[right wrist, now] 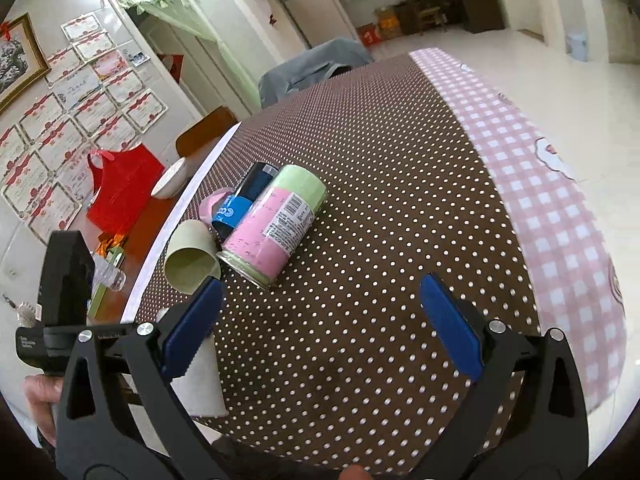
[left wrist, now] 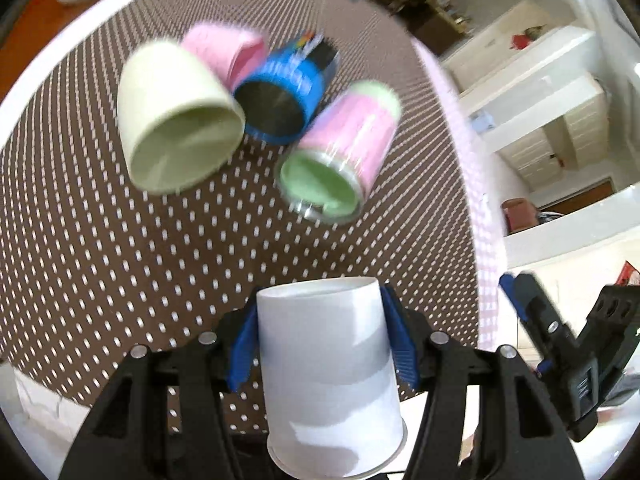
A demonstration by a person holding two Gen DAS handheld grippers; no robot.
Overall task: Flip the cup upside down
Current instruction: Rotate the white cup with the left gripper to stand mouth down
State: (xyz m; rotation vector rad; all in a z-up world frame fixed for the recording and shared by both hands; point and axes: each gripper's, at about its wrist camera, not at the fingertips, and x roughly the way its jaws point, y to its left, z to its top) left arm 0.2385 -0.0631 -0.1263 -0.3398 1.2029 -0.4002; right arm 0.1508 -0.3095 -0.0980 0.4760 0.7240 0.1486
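My left gripper (left wrist: 322, 332) is shut on a white paper cup (left wrist: 330, 380), blue pads pressed on both its sides. The cup is held above the near edge of the brown dotted table (left wrist: 120, 260), with its closed base away from the camera and its rim toward it. In the right wrist view the cup (right wrist: 202, 380) shows partly behind my right gripper's left finger. My right gripper (right wrist: 320, 320) is open and empty above the table's near part, to the right of the cup. It also shows in the left wrist view (left wrist: 560, 340).
Several containers lie on their sides mid-table: a pale green cup (left wrist: 176, 120), a pink cup (left wrist: 224, 52), a blue can (left wrist: 284, 96) and a pink and green can (left wrist: 344, 152). A pink checked cloth (right wrist: 552, 208) borders the table's right. A red bag (right wrist: 120, 188) and a white bowl (right wrist: 170, 180) sit at the left.
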